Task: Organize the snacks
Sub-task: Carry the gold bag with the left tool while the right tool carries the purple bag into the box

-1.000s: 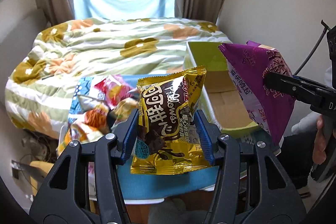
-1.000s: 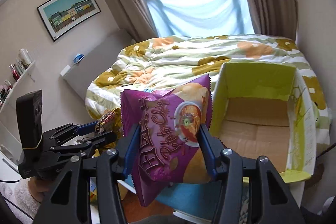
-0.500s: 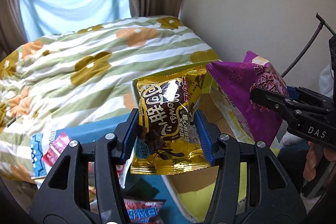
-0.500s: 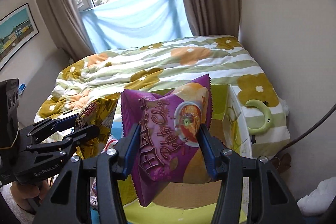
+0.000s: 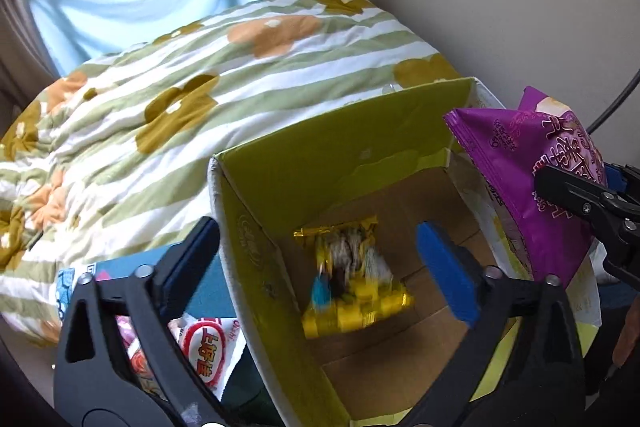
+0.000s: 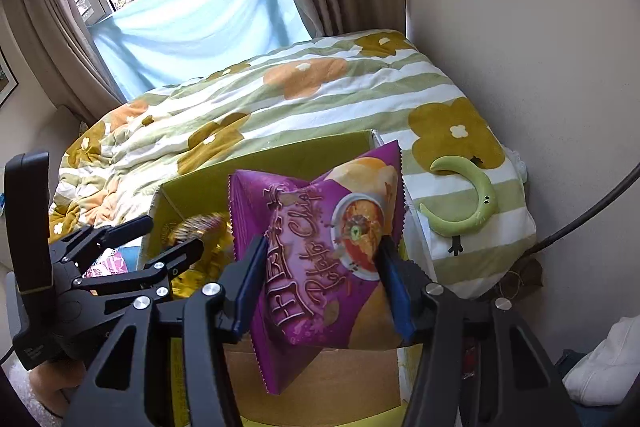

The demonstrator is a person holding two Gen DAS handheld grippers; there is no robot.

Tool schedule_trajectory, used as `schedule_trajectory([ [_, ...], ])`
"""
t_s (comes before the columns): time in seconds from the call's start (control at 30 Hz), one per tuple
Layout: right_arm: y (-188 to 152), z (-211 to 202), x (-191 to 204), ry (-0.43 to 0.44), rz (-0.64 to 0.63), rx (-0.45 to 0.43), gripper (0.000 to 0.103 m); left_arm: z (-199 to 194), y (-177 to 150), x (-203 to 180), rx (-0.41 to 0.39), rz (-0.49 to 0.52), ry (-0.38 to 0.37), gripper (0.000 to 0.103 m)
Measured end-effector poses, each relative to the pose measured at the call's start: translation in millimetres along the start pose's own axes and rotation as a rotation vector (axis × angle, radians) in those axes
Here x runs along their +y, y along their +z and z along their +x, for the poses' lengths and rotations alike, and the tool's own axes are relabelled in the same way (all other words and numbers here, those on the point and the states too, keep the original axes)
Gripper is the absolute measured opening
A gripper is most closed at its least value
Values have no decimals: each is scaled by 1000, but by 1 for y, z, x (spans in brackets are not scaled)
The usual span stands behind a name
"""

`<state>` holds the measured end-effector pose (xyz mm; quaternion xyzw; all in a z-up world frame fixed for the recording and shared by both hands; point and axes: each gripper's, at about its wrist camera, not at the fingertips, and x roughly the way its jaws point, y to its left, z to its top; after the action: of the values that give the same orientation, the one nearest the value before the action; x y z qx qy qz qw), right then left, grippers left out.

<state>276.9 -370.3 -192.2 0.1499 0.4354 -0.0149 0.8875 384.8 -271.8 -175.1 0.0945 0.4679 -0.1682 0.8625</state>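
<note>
The yellow-green cardboard box (image 5: 328, 151) stands open below both grippers. A gold snack packet (image 5: 352, 279) lies blurred on the box floor, free of my left gripper (image 5: 316, 229). That gripper hangs above it, its jaws opening wide with nothing pressed between the blue pads. In the right wrist view the left gripper (image 6: 173, 234) shows at the left with the gold packet (image 6: 204, 223) blurred beside it. My right gripper (image 6: 323, 245) is shut on a purple potato chip bag (image 6: 304, 291), held upright over the box's (image 6: 280, 155) right side. The same purple bag (image 5: 532, 179) appears at the right of the left wrist view.
A bed with a striped floral quilt (image 5: 200, 67) fills the space behind the box. Several loose snack packets (image 5: 208, 343) lie on a blue surface left of the box. A green crescent-shaped object (image 6: 472, 203) rests on the quilt, and a black cable (image 6: 592, 215) runs along the wall.
My left gripper moved right over the box and opened, and the gold packet dropped inside. The right gripper carried the purple bag closer over the box, still gripped.
</note>
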Motion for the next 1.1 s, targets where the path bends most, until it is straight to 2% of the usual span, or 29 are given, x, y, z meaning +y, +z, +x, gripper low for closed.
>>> schedule_trajectory([
  [0.17,4,5,-5,-11,-52,-2,53,-7,-12,7,32,-41,67,103],
  [0.3,7,10,-7,29,-86,66,53,-27,-28,9,30,-101,57,103],
  [0.4,9,13,-3,94,-107,83,53,-40,-37,10,27,-143,64,103],
  [0.5,12,20,7,107,-152,91,53,-47,-44,11,27,-177,74,103],
  [0.8,13,68,19,113,-214,156,53,-39,-46,12,41,-226,115,103],
  [0.87,13,75,17,115,-215,155,58,-37,-45,12,44,-234,122,103],
  [0.9,13,76,16,103,-219,142,76,-36,-45,11,46,-236,126,103],
  [0.93,13,76,15,100,-222,128,101,-35,-45,11,47,-237,129,103],
  [1.1,11,69,8,107,-237,103,103,-32,-45,8,55,-238,132,103],
])
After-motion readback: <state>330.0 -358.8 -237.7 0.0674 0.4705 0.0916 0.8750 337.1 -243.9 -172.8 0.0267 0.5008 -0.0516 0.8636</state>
